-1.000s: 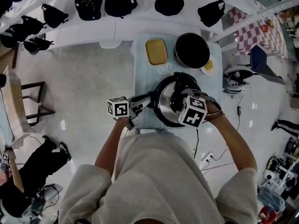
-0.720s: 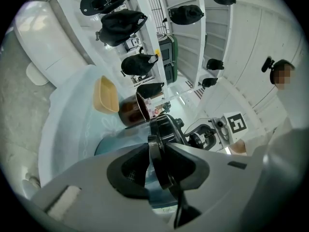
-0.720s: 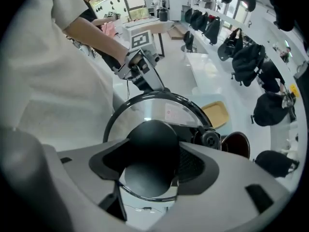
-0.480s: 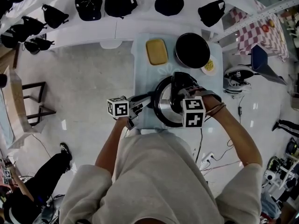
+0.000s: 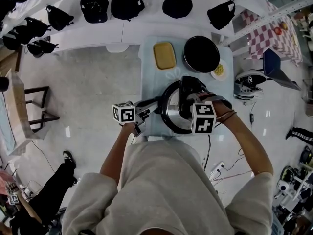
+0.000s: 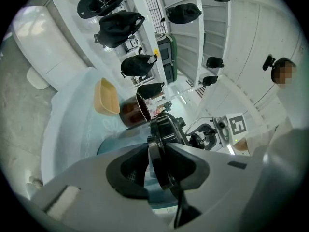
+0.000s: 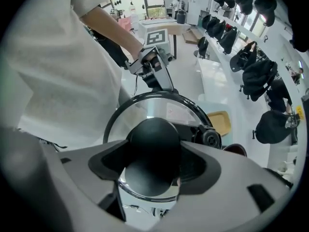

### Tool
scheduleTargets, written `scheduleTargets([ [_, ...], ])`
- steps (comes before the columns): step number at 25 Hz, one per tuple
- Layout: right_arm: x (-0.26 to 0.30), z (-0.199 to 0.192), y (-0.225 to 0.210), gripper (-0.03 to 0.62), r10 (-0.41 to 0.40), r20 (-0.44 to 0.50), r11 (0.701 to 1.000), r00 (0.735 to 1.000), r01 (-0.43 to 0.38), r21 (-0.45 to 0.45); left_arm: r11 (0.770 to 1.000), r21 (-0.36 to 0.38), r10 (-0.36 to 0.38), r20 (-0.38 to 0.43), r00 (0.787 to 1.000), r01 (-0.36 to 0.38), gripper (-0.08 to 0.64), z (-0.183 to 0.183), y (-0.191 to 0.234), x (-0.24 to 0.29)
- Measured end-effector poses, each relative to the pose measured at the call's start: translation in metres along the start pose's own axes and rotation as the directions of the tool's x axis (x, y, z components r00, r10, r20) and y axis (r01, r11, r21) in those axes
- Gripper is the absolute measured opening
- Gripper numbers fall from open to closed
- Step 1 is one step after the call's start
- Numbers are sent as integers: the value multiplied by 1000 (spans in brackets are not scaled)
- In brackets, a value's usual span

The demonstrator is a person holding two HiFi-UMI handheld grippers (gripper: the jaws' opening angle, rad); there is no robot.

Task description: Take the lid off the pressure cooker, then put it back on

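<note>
Both grippers held the pressure cooker point(image 5: 171, 115) on its small table point(image 5: 148, 77)
The left gripper point(image 5: 147, 109) lay about level, pinching the cooker's long handle point(image 6: 158, 158); the right gripper point(image 7: 153, 153) pointed straight down over the lid point(image 7: 145, 111), which sat on the pot, its jaws just having eased wider with the black knob point(image 7: 153, 141) between them and both pads against it. Behind the cooker stood a yellow dish point(image 5: 164, 54) and a dark pan point(image 5: 201, 53); black caps point(image 5: 126, 1) lined a white shelf above a glossy pale floor point(image 5: 88, 92)
</note>
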State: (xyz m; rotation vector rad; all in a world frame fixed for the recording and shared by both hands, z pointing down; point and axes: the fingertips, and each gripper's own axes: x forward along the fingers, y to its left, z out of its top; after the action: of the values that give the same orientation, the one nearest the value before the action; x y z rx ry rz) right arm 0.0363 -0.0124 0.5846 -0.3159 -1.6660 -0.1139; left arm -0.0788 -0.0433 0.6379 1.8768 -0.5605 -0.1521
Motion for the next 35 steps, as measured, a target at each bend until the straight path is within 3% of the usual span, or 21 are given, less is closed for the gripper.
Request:
scheduleTargets([
  [4,-3,0,-1,304,-6,25,1000,1000,6,17,999,28,15,4,1000,-15,117,3,-3,0],
  [5,-6,1,-1,331,-8,45,1000,999,7,30,999,38,15,2,1000,-15,127,3,-5,0],
  [9,-36,9,-6,351,-48,181,990,982,23,142,994,108,33,-25,999,-30,198,5,-11,-1],
  [11,-56,12,-11,351,-103,282,971,954,34,237,988,148,56,-11,998,-53,207,9,-14,-6],
  [13,-74,13,-17,351,-205,409,927,889,42,373,977,197,83,21,996,-85,207,17,-17,-13],
  [15,-90,7,-23,351,-344,500,859,795,51,509,958,259,116,57,992,-127,203,28,-22,-21],
  [17,-107,-6,-30,350,-493,526,779,693,82,622,923,338,161,100,982,-186,192,44,-27,-30],
  [20,-129,-30,-39,344,-686,494,638,534,117,761,846,453,214,192,958,-280,166,74,-43,-45],
  [22,-142,-49,-41,309,-794,427,524,432,131,842,795,504,231,262,937,-337,146,94,-58,-53],
  [24,-154,-68,-42,252,-875,343,409,342,141,902,742,548,240,320,917,-386,129,111,-74,-61],
  [26,-165,-83,-40,221,-922,279,321,267,129,938,683,591,252,361,898,-429,114,123,-89,-67],
  [28,-174,-94,-36,178,-946,243,269,213,107,957,620,628,266,397,878,-471,95,132,-103,-72],
  [32,-185,-106,-30,129,-969,199,212,147,83,974,488,688,300,446,843,-537,45,139,-124,-80],
  [33,-187,-108,-29,112,-973,186,197,133,77,977,467,695,302,456,837,-546,38,139,-128,-81],
  [35,-189,-113,-27,63,-981,160,168,112,71,983,447,699,297,473,829,-559,17,140,-135,-82],
])
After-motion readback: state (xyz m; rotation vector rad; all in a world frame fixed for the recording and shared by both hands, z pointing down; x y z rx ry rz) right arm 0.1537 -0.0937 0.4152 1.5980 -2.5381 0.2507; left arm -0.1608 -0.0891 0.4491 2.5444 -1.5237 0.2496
